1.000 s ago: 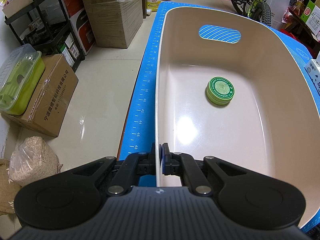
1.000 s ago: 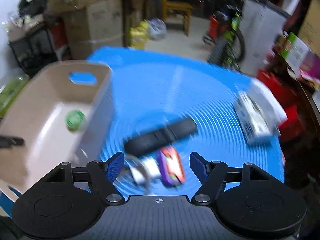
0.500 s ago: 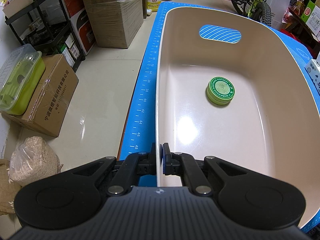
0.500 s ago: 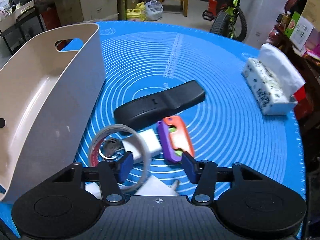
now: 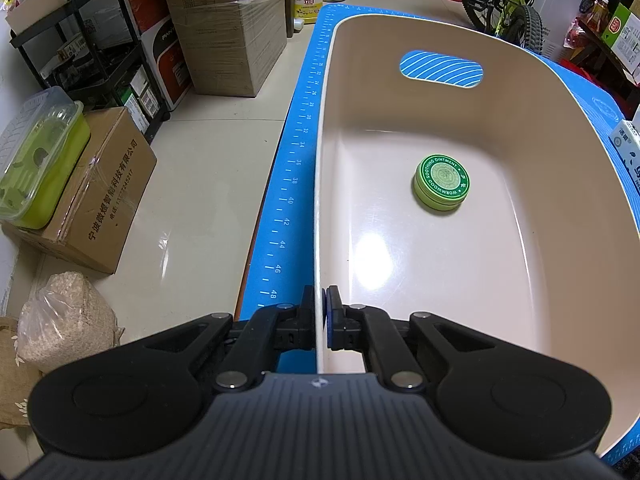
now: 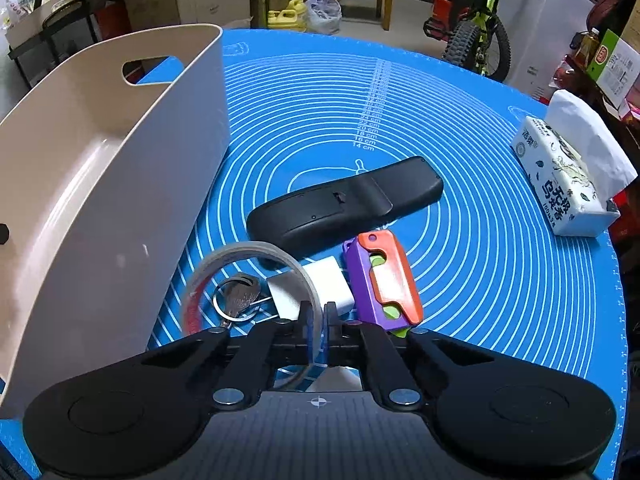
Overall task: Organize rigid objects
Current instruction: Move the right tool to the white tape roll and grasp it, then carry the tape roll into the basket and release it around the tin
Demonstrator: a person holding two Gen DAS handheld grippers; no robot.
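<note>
Pinching the near wall of the beige bin (image 5: 520, 320), the left claw (image 5: 320, 312) has one finger on each side of the rim, a green ointment tin (image 5: 441, 183) lying on the bin's floor. Over on the blue mat (image 6: 480, 260), the right claw (image 6: 319, 320) has just been closing and now grips the clear tape roll's (image 6: 256, 252) band, with keys (image 6: 238, 298), a white charger (image 6: 328, 286), a purple-orange toy (image 6: 384, 280) and a black remote (image 6: 344, 204) nearby.
</note>
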